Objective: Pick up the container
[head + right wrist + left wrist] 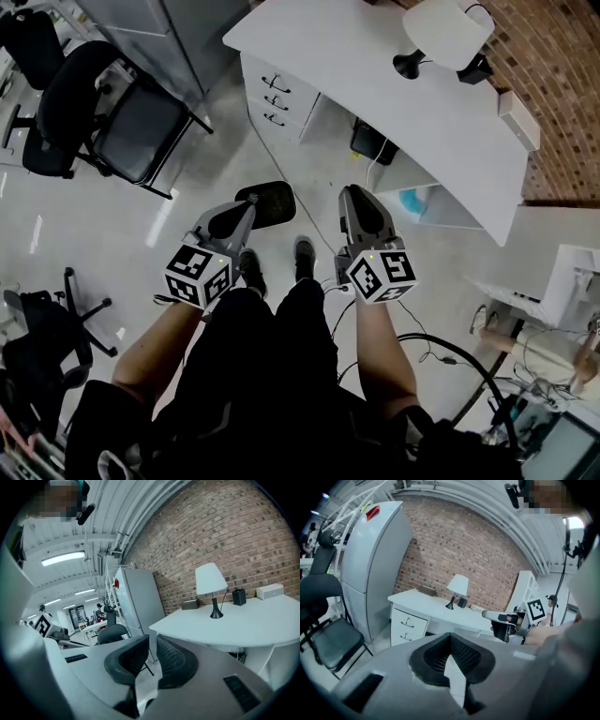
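over the floor, left tongs [250, 205], right tongs [352, 193] closed, empty; black box [239, 596] by lamp [210, 580]

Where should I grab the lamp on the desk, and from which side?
Take the lamp by its thin upright stem, below the shade, coming level from the desk's front edge. The shade looks too wide to clamp, and a wall stands behind.

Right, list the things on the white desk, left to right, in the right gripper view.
dark box → table lamp → small black holder → white box
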`<state>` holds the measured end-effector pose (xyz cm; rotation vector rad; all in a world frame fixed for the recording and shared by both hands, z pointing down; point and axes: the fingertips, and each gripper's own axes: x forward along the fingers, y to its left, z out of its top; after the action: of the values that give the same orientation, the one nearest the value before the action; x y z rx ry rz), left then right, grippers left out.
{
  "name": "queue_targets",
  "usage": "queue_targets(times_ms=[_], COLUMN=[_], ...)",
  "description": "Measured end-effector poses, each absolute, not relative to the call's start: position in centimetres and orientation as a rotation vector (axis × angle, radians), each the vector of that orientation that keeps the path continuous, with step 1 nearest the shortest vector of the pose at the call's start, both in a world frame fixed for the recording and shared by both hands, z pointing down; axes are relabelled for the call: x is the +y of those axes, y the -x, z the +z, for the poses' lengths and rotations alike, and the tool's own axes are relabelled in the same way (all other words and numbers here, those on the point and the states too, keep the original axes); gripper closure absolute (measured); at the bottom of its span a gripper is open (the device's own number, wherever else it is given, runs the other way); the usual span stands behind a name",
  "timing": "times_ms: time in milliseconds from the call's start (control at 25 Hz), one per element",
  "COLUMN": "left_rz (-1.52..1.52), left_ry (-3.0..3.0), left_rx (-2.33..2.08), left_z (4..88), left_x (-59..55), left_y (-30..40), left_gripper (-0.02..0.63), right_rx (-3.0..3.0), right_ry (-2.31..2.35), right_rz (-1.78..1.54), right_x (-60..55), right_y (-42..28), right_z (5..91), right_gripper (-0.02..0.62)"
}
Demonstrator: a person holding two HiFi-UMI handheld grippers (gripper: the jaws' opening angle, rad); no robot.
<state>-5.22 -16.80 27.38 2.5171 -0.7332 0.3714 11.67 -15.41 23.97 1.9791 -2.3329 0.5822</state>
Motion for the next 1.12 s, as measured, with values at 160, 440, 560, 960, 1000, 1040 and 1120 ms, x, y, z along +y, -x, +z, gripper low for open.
queue_targets(times_ms=[160,440,560,960,1000,1040,1120], left_rz=[0.436,0.472,0.481,0.592,0.601,0.61,0.622], left_ry=[-2.471,-2.35,-2.301,-2.147,-2.142,-2.14,-2.131], left_rx=[-0.76,-0.821,-0.859,-0.912,-0.906,-0.899,-0.885], left_z=[31.9,38.7,42.1,54.5,55.4,56.3,58.1], left_x=[-17.8,-18.9,-19.2,-19.3,-19.2,-19.0,-18.9], left_y=[3.1,-0.5,-1.6,-3.2,-3.4,-3.5,-3.9], left_gripper=[0.603,0.601,0.601,0.601,0.603,0.603,0.601], right_rx=[-2.302,-2.268,-2.25,-2.126,-2.114,-2.101,-2.072], right_ry=[-1.904,-1.789,-1.783,-1.682,-1.666,-1.65,-1.628], right_rz=[0.683,0.919,0.989,1.165,1.182,1.199,1.22], right_x=[-16.6,-18.2,-18.6,-17.2,-17.0,-16.7,-16.4], right_y=[-13.9,-17.6,-18.8,-20.1,-19.9,-19.8,-19.7], right_z=[29.6,39.3,43.4,56.9,58.3,59.6,61.8], right_gripper=[0.583,0.583,0.581,0.575,0.561,0.536,0.511])
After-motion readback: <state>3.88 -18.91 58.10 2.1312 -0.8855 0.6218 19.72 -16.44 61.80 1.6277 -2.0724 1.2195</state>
